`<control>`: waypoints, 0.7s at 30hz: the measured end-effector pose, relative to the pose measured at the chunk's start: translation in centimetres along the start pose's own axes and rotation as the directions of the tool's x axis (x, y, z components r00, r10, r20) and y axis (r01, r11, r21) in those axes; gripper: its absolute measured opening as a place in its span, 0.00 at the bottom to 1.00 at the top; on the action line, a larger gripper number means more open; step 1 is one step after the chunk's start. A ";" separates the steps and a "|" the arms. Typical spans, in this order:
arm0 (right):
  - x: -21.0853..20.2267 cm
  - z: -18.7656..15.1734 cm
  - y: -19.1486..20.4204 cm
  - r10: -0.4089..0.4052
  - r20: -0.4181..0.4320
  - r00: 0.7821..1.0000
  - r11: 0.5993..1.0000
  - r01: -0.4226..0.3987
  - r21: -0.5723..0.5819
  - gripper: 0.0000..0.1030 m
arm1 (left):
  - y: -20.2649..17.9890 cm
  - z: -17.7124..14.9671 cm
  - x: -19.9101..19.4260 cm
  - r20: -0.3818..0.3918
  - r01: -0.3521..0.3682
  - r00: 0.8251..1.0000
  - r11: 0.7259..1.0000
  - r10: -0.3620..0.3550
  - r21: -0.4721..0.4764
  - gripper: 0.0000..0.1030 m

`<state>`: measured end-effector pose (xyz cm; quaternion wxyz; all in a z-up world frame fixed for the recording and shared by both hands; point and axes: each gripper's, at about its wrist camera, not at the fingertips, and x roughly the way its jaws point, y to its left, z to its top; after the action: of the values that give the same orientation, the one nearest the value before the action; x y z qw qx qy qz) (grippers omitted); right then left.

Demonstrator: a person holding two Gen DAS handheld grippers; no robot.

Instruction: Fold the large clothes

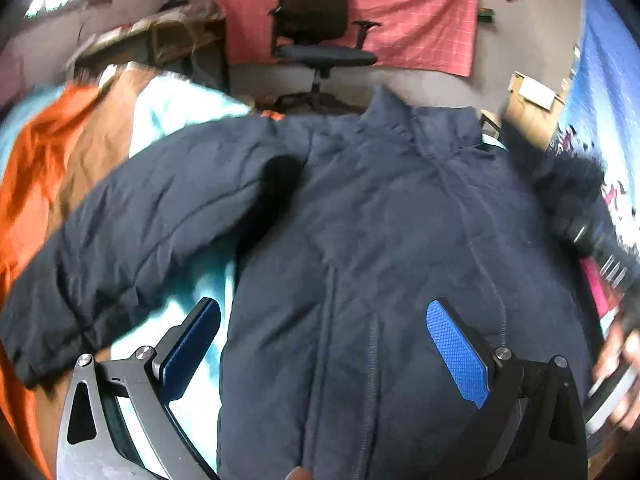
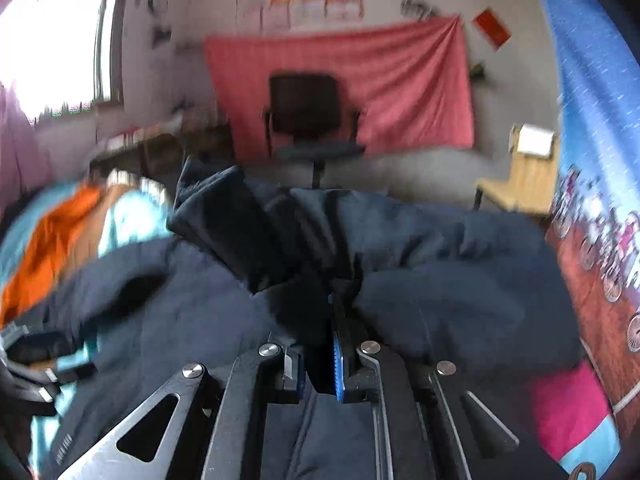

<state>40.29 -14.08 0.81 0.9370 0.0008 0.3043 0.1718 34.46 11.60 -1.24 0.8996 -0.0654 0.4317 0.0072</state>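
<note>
Jacket (image 2: 460, 280) sleeve pinched between right fingers (image 2: 339, 354)

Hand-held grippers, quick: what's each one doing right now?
Left hand-held gripper: open, empty, over the navy jacket.
Right hand-held gripper: shut on a bunched fold of the navy jacket.

Bed (image 1: 188, 112), pale blue cover; navy jacket (image 1: 360, 220), orange-brown garment (image 1: 52, 152) on it.

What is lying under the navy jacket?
Under the navy jacket a light blue sheet shows beside its sleeve, with orange cloth further left. Whatever lies beneath the jacket's body is covered.
</note>
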 end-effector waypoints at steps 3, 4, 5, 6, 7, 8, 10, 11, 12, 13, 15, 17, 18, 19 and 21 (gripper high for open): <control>3.9 -2.1 1.4 0.056 -0.177 0.983 0.998 -0.063 -0.031 0.20 | 1.7 -0.3 0.7 -0.025 0.092 0.995 0.990 -0.095 -0.110 0.98; 5.2 -2.9 1.9 0.105 -0.244 0.964 0.993 -0.115 -0.028 0.23 | 2.2 -0.4 0.9 -0.038 0.109 0.993 0.984 -0.116 -0.141 0.98; 6.2 -3.6 1.9 0.154 -0.297 0.942 0.986 -0.164 -0.010 0.30 | 2.3 -0.6 1.1 -0.050 0.128 0.989 0.978 -0.138 -0.164 0.98; 6.6 -4.1 1.9 0.177 -0.319 0.931 0.982 -0.189 -0.006 0.39 | 2.3 -0.9 1.2 -0.057 0.150 0.985 0.973 -0.162 -0.174 0.98; 6.5 -4.1 1.7 0.186 -0.314 0.931 0.980 -0.201 -0.014 0.48 | 2.2 -1.1 1.3 -0.062 0.164 0.982 0.970 -0.177 -0.182 0.98; 6.2 -4.1 1.7 0.214 -0.307 0.927 0.973 -0.230 -0.015 0.77 | 2.2 -1.2 1.4 -0.066 0.172 0.980 0.967 -0.187 -0.190 0.98; 5.2 -4.2 2.5 0.275 -0.298 0.914 0.955 -0.295 -0.023 0.93 | 2.0 -1.5 1.5 -0.069 0.207 0.972 0.956 -0.226 -0.205 0.98; 4.5 -4.3 2.6 0.282 -0.291 0.914 0.951 -0.307 -0.041 0.93 | 2.2 -1.0 1.6 -0.068 0.229 0.966 0.949 -0.249 -0.218 0.98; 3.7 -4.6 2.7 0.290 -0.292 0.912 0.943 -0.324 -0.075 0.93 | 2.0 -1.0 1.5 -0.065 0.256 0.958 0.938 -0.278 -0.233 0.98; 3.2 -5.2 3.2 0.288 -0.291 0.912 0.940 -0.327 -0.098 0.93 | 1.8 -0.9 1.5 -0.063 0.278 0.952 0.929 -0.301 -0.245 0.98; 1.5 -6.0 3.0 0.284 -0.275 0.918 0.934 -0.329 -0.135 0.93 | 1.1 -0.6 1.7 -0.058 0.309 0.940 0.911 -0.336 -0.272 0.98; 0.3 -7.0 2.5 0.279 -0.278 0.919 0.931 -0.330 -0.158 0.93 | 0.0 0.0 2.0 -0.059 0.319 0.937 0.912 -0.344 -0.260 0.98; -0.3 -7.2 2.1 0.270 -0.280 0.921 0.930 -0.324 -0.170 0.93 | -0.6 0.0 2.0 -0.059 0.330 0.933 0.910 -0.354 -0.251 0.98; -1.0 -7.6 1.4 0.254 -0.281 0.926 0.931 -0.312 -0.188 0.93 | -1.2 0.1 2.2 -0.062 0.339 0.929 0.907 -0.364 -0.250 0.98; -2.7 -8.2 -0.2 0.212 -0.259 0.942 0.933 -0.274 -0.234 0.93 | -2.3 0.4 2.8 -0.072 0.359 0.919 0.897 -0.388 -0.256 0.98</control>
<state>33.64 -15.95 -4.35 0.8582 -0.1072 0.3822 0.3254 36.70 9.25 -2.94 0.8420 -0.2545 0.4607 -0.1184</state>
